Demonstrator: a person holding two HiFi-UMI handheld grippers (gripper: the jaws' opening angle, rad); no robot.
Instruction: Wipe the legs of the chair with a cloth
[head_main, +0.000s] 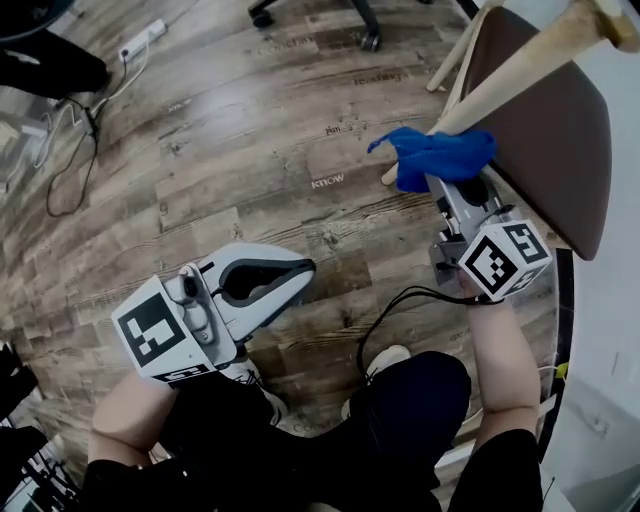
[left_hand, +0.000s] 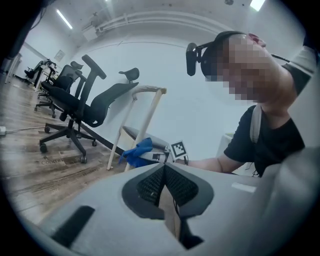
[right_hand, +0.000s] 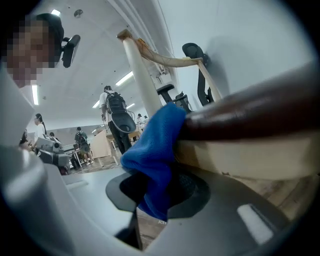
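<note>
Right gripper (head_main: 452, 190) is shown clamped on blue cloth (head_main: 440, 155), which is laid against pale chair leg (head_main: 520, 60); left gripper (head_main: 296, 275) is held closed, empty.

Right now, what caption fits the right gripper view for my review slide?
The right tongs, shut on a blue cloth, press it against a pale chair leg.

The floor (head_main: 250, 150) is brown wood-look plank with faint printed lettering on some boards. The wooden chair (head_main: 545, 140) meets it at the ends of its pale legs. Just beyond the wooden chair, the black wheeled base of an office chair (head_main: 368, 32) stands on the boards. Well to the left of the wooden chair lies a white power strip (head_main: 142, 38), with thin black cables (head_main: 70, 170) looping near it. Nearer than the wooden chair, the person's pale shoes (head_main: 385, 358) rest on the planks.
</note>
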